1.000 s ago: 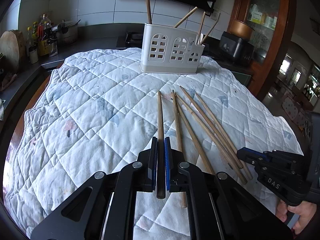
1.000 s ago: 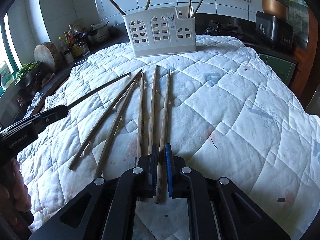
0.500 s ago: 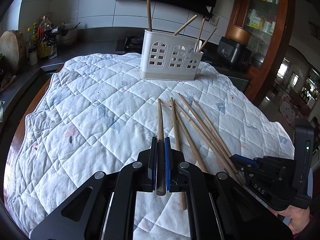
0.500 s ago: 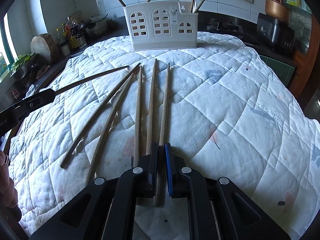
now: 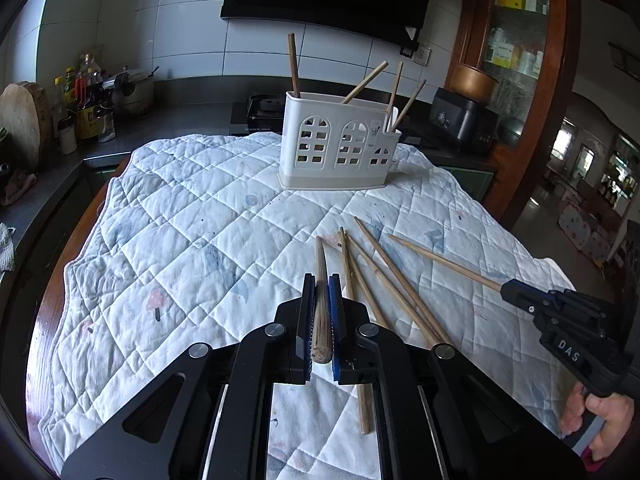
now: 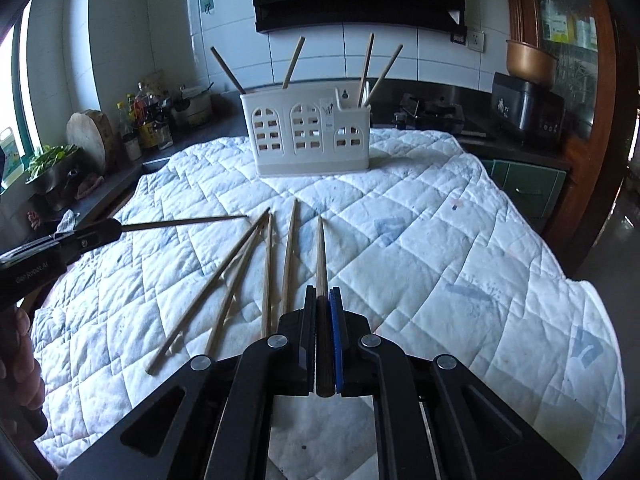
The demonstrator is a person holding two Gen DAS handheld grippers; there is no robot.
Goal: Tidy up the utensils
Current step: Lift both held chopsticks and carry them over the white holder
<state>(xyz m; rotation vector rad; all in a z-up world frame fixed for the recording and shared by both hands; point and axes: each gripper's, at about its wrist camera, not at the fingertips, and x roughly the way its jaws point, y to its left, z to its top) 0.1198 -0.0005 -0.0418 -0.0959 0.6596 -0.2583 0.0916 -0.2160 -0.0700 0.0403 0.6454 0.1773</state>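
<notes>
My left gripper point(image 5: 321, 286) is shut on a wooden chopstick point(image 5: 321, 276), lifted off the quilt and pointing ahead. The right gripper point(image 6: 322, 294) is shut on another chopstick point(image 6: 320, 256), also raised. From the left wrist view the right gripper point(image 5: 506, 286) shows at the right with its chopstick point(image 5: 444, 262) sticking out. In the right wrist view the left gripper point(image 6: 114, 229) appears at the left with its chopstick point(image 6: 184, 222). Several loose chopsticks point(image 5: 384, 276) point(image 6: 236, 264) lie on the quilt between them. A white utensil holder point(image 5: 338, 146) point(image 6: 306, 136) stands at the far side with several chopsticks upright in it.
A white quilted cloth point(image 5: 180, 240) covers the table. A dark counter with bottles point(image 5: 84, 108), a pot and a round wooden board point(image 5: 22, 124) runs along the left. A black appliance point(image 5: 464, 124) and a wooden cabinet point(image 5: 532, 80) stand at the right. A hand point(image 5: 596, 420) holds the right gripper.
Both grippers have risen off the quilt, each carrying its chopstick up with it. The right one's chopstick has left the row of loose chopsticks and tilted upward.
</notes>
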